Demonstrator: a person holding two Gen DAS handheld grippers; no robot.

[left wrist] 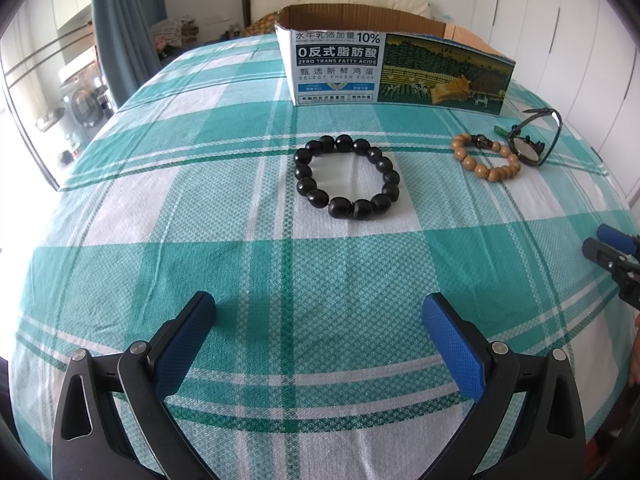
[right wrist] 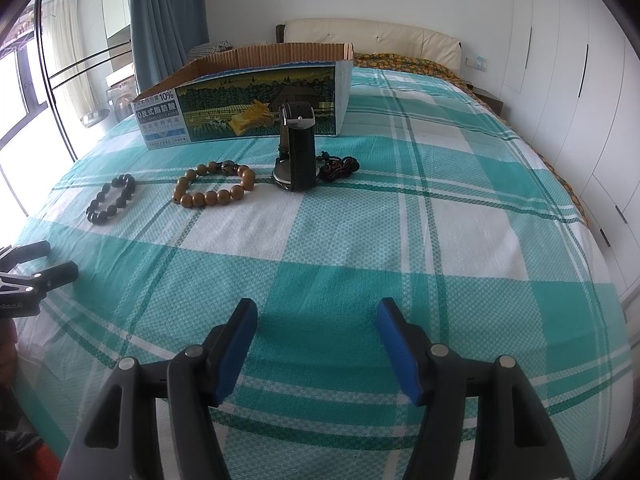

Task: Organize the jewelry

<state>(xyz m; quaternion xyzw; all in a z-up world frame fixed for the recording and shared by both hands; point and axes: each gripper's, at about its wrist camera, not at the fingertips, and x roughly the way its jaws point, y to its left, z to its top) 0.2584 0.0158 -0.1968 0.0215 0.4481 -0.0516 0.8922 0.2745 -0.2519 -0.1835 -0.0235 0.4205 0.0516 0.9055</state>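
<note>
Bedspread (left wrist: 200,240) carries black beads (left wrist: 347,176), tan beads (left wrist: 486,156) and watch (right wrist: 296,156) before the box (left wrist: 400,72), both grippers' jaws apart and empty; soft cloth could snag a scooping finger.

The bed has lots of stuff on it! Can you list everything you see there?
Black round-bead bracelet: one, black, flat on the checked sheet, leftmost.
Tan wooden-bead bracelet: one, light brown, between the black bracelet and the watch.
Dark strap wristwatch: one, black-green, strap looped upward, right of the tan bracelet.
Small dark reddish beaded piece: one, beside the watch.
Printed cardboard box: one, open top, behind the jewelry.
Teal-and-white checked bedsheet: one, covers the bed.
Left gripper: open, empty.
Right gripper: open, empty.
</note>
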